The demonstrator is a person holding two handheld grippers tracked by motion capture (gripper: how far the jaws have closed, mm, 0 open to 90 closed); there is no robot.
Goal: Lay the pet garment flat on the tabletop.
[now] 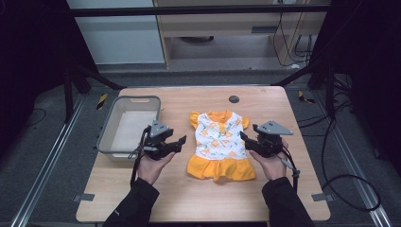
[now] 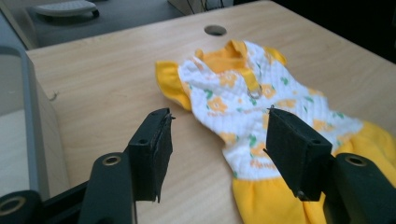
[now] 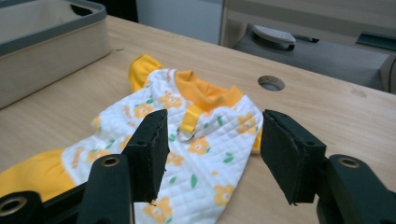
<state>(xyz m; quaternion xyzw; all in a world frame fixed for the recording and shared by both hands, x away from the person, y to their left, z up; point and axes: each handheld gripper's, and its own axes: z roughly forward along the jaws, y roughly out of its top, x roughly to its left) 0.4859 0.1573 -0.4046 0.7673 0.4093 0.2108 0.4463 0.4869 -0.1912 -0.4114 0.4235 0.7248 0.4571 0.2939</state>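
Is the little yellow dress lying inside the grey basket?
No, the dress lies flat on the wooden table, to the right of the grey basket and apart from it.

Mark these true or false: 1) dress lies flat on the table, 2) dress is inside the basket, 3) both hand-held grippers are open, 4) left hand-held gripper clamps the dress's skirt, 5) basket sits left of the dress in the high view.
1) The dress lies flat on the table. True.
2) The dress is inside the basket. False: it lies on the table beside the basket.
3) Both the left hand-held gripper and the right hand-held gripper are open. True: nothing sits between either pair of jaws.
4) The left hand-held gripper clamps the skirt. False: its jaws stand apart, clear of the fabric.
5) The basket sits left of the dress in the high view. True.
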